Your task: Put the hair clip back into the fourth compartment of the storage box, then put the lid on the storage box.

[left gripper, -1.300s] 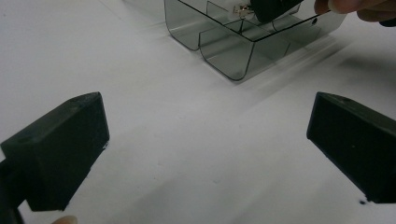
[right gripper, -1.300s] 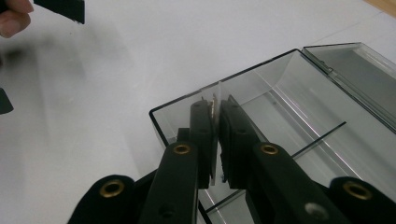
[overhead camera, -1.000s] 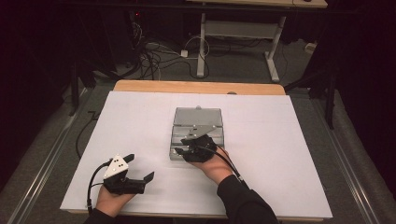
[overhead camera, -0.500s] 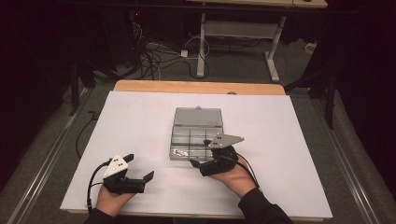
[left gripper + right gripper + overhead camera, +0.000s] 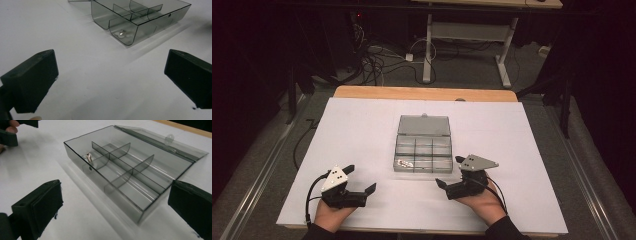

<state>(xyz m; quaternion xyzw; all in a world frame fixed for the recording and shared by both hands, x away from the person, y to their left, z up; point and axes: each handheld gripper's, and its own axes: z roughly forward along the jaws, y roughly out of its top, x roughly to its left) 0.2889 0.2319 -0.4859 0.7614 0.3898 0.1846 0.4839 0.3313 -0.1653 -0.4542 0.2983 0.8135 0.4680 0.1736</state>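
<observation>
Nearest the person, the left gripper [image 5: 360, 180] rested on the white table sheet [image 5: 362, 125] with its black jaws spread wide and nothing between them. Beside it, near the front right corner of the smoky clear plastic compartment box [image 5: 423, 150], the right gripper [image 5: 451, 172] had just been opening its jaws; they stood fully apart and empty, clear of the box. Further in, that box lay open at mid-table, its hinged lid [image 5: 424, 125] folded flat behind it, and a small silvery metal piece [image 5: 88, 156] sat in the front-left compartment, as the high view had it. By my judgement the piece had been delivered and the right hand was backing off; doing that well meant drawing away low and level without clipping the thin front wall. Bare sheet lay open on both sides of the box, and the wooden table edge [image 5: 422, 93] sat well beyond the lid, so room to move looked generous.
</observation>
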